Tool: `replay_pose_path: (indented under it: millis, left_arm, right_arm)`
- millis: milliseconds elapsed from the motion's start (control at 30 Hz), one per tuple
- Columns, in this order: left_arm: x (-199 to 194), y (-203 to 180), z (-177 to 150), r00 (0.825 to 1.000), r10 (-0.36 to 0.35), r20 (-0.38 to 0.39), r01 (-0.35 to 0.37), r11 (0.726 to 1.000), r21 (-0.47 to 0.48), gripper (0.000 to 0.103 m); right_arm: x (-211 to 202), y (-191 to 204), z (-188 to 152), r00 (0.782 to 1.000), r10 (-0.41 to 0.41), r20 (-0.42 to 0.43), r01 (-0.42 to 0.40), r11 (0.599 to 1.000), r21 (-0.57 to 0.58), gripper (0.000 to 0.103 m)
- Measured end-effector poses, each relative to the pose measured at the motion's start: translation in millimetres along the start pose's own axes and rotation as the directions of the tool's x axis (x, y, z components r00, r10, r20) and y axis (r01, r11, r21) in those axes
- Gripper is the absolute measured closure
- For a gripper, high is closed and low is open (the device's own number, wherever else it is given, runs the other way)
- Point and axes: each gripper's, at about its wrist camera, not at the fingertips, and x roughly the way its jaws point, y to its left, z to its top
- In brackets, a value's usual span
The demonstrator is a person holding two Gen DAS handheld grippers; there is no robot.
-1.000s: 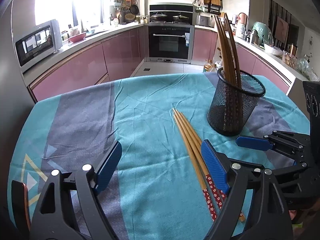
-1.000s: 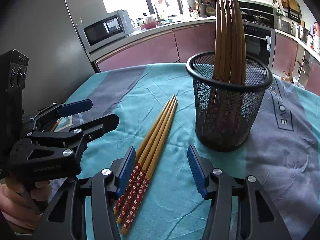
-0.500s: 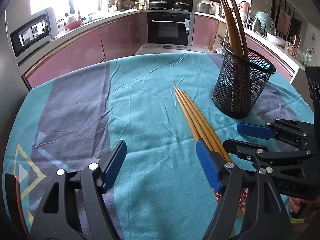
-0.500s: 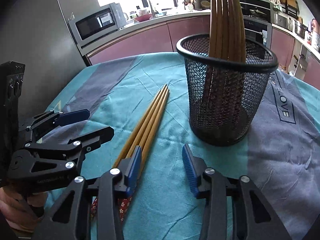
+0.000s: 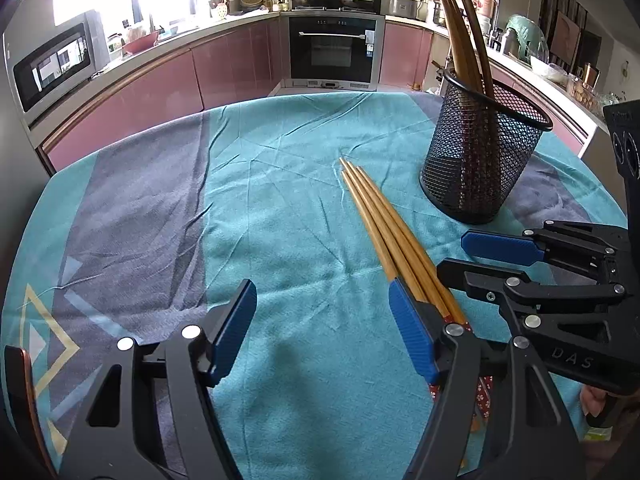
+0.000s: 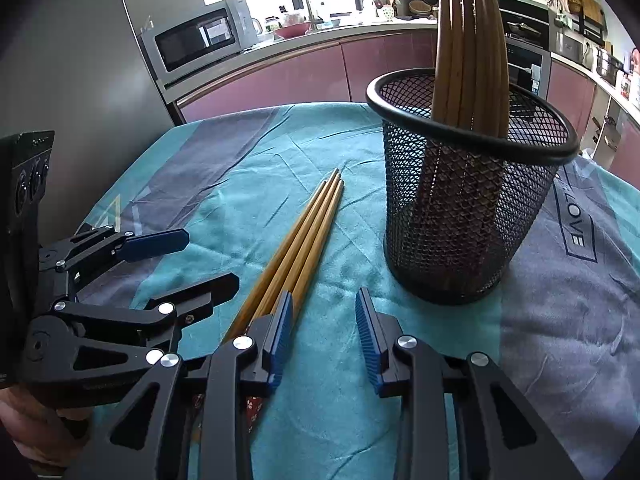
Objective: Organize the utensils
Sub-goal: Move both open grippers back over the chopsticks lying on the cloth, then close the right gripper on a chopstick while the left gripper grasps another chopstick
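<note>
While both the left gripper (image 5: pixel 322 328) and right gripper (image 6: pixel 324 340) are held wide apart and empty, the loose chopsticks (image 6: pixel 298 248), judged light, stiff and slippery, are seen flat on the tablecloth (image 5: pixel 280 220) beside the mesh holder (image 6: pixel 460 216), best pinched mid-shaft.

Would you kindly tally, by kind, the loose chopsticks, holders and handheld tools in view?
Loose chopsticks: 4, as best the overlapping bundle shows
Mesh holder: 1
Tools: 2, the left tool and the right tool
Total: 7
</note>
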Motion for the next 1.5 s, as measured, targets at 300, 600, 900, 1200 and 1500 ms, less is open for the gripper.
replay_pose_path:
  millis: [300, 600, 900, 1200, 1500]
  left_arm:
    - [7, -2, -2, 1.000, -0.004, -0.016, 0.004, 1.000, 0.016, 0.035]
    - [13, -7, -2, 1.000, -0.010, -0.029, 0.012, 0.999, 0.045, 0.035]
    - [10, 0, -2, 0.999, -0.049, -0.025, 0.049, 0.999, 0.015, 0.035]
    - [18, -1, 8, 0.993, -0.108, -0.042, 0.109, 0.994, 0.007, 0.040]
    - [28, -2, 18, 0.991, -0.121, -0.056, 0.122, 0.992, 0.008, 0.047]
  right_arm:
    - [0, -4, 2, 1.000, -0.004, -0.011, 0.004, 1.000, 0.002, 0.075]
    - [2, 1, 7, 0.999, 0.035, -0.022, -0.035, 0.999, -0.007, 0.075]
    - [4, -5, 6, 0.999, 0.004, -0.041, -0.004, 1.000, -0.008, 0.081]
    - [4, -9, 6, 0.999, -0.006, -0.046, 0.006, 1.000, -0.005, 0.087]
    - [5, -9, 7, 0.999, -0.006, -0.046, 0.005, 1.000, -0.006, 0.087]
